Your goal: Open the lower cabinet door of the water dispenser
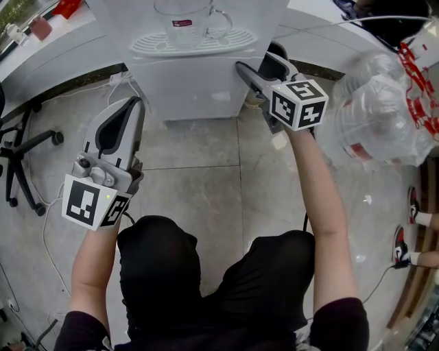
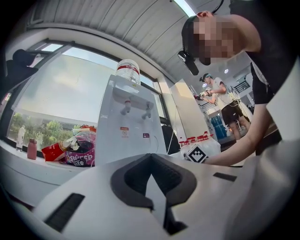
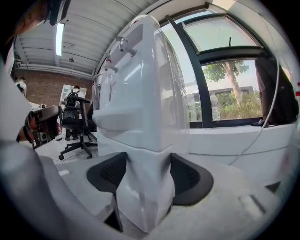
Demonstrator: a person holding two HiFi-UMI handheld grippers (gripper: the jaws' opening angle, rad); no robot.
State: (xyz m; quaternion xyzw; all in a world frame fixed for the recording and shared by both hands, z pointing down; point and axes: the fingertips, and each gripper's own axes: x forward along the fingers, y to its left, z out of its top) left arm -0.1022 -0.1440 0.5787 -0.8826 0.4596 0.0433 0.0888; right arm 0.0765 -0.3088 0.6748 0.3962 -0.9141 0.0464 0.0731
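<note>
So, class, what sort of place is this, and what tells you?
Probably an office or workroom: a water dispenser, a wheeled office chair nearby, and big windows along the wall.

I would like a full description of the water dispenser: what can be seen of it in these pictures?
The water dispenser is a tall white box, seemingly plastic, standing upright on the grey floor. A water bottle with a red label sits on top; two taps hang over a slotted drip tray, where a clear jug stands. Its lower cabinet door looks closed. One front corner lies between the open jaws of the right gripper.
</note>
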